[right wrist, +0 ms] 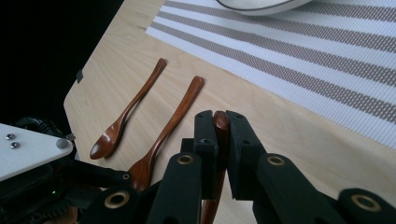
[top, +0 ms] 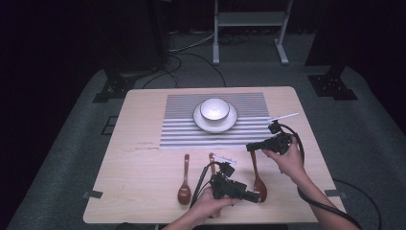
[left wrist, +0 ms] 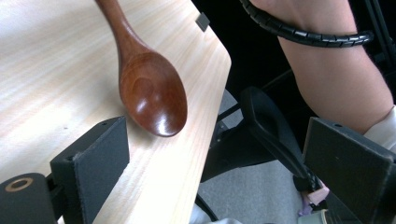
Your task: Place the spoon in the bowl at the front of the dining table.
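Nearest to the person, the left gripper (top: 253, 195) lies low over the front edge of the table (top: 143, 163), its jaws wide open with nothing between them, beside the bowl of the right spoon (left wrist: 153, 95). A little farther, the right gripper (right wrist: 221, 140) has its jaws closed on the handle end of this same spoon, which rests on the wood. To the left lie the middle spoon (right wrist: 166, 128) and the left spoon (right wrist: 126, 112). Farther away is the striped placemat (top: 177, 132), with a white bowl (top: 214, 109) on a white plate (top: 201, 123).
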Tool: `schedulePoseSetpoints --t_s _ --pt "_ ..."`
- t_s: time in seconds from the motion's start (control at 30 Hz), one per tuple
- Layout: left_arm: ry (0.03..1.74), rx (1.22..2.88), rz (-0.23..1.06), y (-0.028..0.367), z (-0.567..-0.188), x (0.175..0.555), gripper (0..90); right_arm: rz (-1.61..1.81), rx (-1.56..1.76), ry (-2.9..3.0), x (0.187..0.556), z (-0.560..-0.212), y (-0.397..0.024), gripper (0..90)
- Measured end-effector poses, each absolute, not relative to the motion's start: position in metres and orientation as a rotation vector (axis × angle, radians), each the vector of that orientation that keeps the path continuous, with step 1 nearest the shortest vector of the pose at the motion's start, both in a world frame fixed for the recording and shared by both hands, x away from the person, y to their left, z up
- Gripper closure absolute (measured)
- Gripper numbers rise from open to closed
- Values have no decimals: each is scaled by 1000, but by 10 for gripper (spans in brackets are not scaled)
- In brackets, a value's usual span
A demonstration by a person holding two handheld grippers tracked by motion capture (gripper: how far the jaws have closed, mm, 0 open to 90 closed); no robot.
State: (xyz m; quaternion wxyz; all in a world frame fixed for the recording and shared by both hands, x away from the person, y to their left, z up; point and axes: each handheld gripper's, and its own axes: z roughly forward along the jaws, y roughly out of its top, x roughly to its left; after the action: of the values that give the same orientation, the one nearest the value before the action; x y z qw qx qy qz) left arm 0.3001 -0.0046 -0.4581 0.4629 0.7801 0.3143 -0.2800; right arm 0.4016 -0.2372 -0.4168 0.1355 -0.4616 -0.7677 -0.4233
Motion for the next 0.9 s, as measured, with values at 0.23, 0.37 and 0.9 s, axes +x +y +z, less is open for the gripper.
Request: schedulePoseSetpoints --t_s 0.23,0.37,0.9 --pt "790 1914 -648 3 -455 303 61 -1224 -1349 -2207 413 -410 -236 832" --pt "794 1918 -633 7 -454 304 61 -1211 -1364 -2189 421 -408 -235 832" --pt "790 1922 -616 11 -453 306 61 -1217 -1415 -2153 452 -397 -232 831"
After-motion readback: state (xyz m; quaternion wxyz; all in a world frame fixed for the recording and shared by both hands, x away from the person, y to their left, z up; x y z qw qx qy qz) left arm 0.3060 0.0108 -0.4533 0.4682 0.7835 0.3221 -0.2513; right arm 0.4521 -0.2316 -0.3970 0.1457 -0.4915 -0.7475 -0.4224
